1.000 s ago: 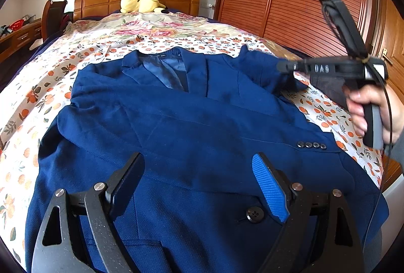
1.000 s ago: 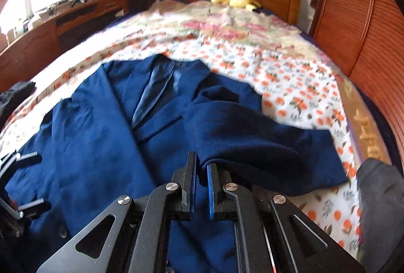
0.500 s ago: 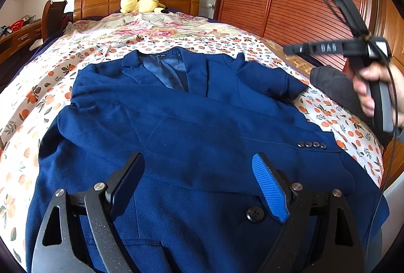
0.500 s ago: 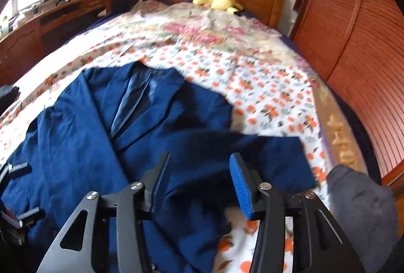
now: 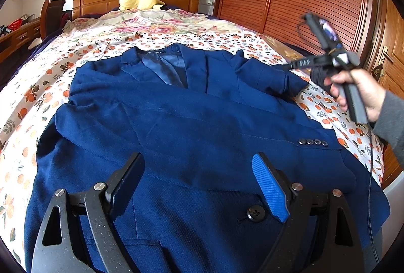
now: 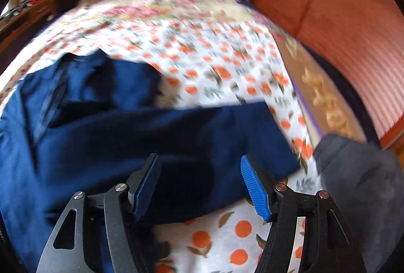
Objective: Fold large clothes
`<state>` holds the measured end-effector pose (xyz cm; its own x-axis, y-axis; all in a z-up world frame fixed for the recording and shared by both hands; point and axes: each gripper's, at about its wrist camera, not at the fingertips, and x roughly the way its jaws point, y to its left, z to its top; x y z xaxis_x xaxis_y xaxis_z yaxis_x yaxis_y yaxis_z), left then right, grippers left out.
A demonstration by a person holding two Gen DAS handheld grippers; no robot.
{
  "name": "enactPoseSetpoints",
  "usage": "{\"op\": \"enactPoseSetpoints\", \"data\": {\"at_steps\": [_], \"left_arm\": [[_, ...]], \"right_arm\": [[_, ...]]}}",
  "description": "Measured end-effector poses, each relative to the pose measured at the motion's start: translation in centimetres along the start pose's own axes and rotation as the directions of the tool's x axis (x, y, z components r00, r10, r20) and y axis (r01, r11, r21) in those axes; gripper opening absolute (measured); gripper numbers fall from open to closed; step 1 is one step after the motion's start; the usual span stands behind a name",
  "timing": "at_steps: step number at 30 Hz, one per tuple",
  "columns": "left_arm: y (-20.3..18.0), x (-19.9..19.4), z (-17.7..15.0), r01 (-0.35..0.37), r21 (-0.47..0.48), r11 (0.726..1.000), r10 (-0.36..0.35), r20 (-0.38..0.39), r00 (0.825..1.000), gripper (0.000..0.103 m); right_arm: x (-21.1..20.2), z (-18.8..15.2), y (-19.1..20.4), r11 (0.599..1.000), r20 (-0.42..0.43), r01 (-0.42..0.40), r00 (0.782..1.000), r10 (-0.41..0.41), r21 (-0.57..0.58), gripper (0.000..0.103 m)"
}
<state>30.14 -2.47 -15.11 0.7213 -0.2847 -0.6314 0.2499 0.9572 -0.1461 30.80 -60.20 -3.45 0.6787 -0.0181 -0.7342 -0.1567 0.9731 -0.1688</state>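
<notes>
Garment: navy blazer (image 5: 192, 126) lies face up and flat on the bed (image 5: 176, 28), over the orange-print sheet.
Long axis: collar to hem, running from the headboard end toward the foot; collar points at the headboard, hem lies nearest the left tongs (image 5: 199, 187).
Sleeves: one sleeve is folded across the chest, cuff buttons (image 5: 313, 142) toward the wardrobe side; the other sleeve (image 6: 227, 136) lies crosswise, its cuff end out over the sheet on that same side.
Left tongs: spread wide, nothing between them, hovering over the lower front by the front button (image 5: 255, 213).
Right tongs (image 6: 202, 187): jaws have just been opening; now spread, no pad pressing on cloth, the crosswise sleeve lying below and ahead of them.
Nearer hand: judged the right for the crosswise sleeve and wardrobe-side edge; the left for the hem.
Deciding relation: a fold along the long axis would need the wardrobe-side edge carried toward the centre line.
</notes>
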Motion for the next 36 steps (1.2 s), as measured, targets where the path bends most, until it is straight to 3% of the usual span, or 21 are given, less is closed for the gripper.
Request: {"op": "enactPoseSetpoints", "data": {"at_steps": [8, 11, 17, 19, 21, 23, 26, 30, 36], "left_arm": [[0.0, 0.2, 0.0, 0.003, 0.003, 1.000, -0.003, -0.004, 1.000, 0.087], [0.1, 0.2, 0.0, 0.003, 0.003, 1.000, -0.003, -0.007, 1.000, 0.087], [0.1, 0.3, 0.1, 0.003, 0.000, 1.000, -0.003, -0.011, 1.000, 0.087], [0.1, 0.3, 0.1, 0.003, 0.001, 1.000, -0.003, -0.011, 1.000, 0.087], [0.1, 0.4, 0.1, 0.002, 0.001, 1.000, -0.002, -0.012, 1.000, 0.087], [0.1, 0.3, 0.1, 0.000, 0.003, 1.000, 0.000, -0.012, 1.000, 0.087], [-0.2, 0.3, 0.0, -0.009, 0.017, 1.000, 0.009, -0.011, 1.000, 0.087], [-0.5, -0.3, -0.2, -0.022, 0.036, 0.999, 0.022, 0.003, 1.000, 0.087], [0.0, -2.3, -0.7, -0.045, 0.042, 0.998, 0.045, 0.019, 0.999, 0.087]], "right_arm": [[5.0, -0.4, -2.3, 0.992, -0.143, 0.120, 0.983, -0.113, 0.045, 0.070], [6.0, -0.3, -3.3, 0.990, -0.160, 0.102, 0.983, -0.085, 0.100, 0.078], [6.6, -0.5, -4.0, 0.985, -0.161, 0.057, 0.987, -0.030, 0.161, 0.078], [6.8, -0.7, -4.3, 0.990, -0.151, 0.023, 0.989, -0.001, 0.142, 0.066], [6.4, -0.7, -4.0, 0.992, -0.143, -0.026, 0.989, 0.045, 0.127, 0.030], [6.0, -0.5, -3.2, 0.998, -0.131, -0.020, 0.991, 0.028, 0.061, 0.006], [4.6, -0.6, -2.4, 1.000, -0.085, 0.020, 0.996, -0.020, -0.009, 0.004], [0.2, 0.3, -1.6, 0.998, 0.045, 0.039, 0.998, -0.037, -0.040, 0.004], [-8.0, 1.4, -0.8, 0.996, 0.217, 0.062, 0.975, -0.047, -0.064, 0.003]]}}
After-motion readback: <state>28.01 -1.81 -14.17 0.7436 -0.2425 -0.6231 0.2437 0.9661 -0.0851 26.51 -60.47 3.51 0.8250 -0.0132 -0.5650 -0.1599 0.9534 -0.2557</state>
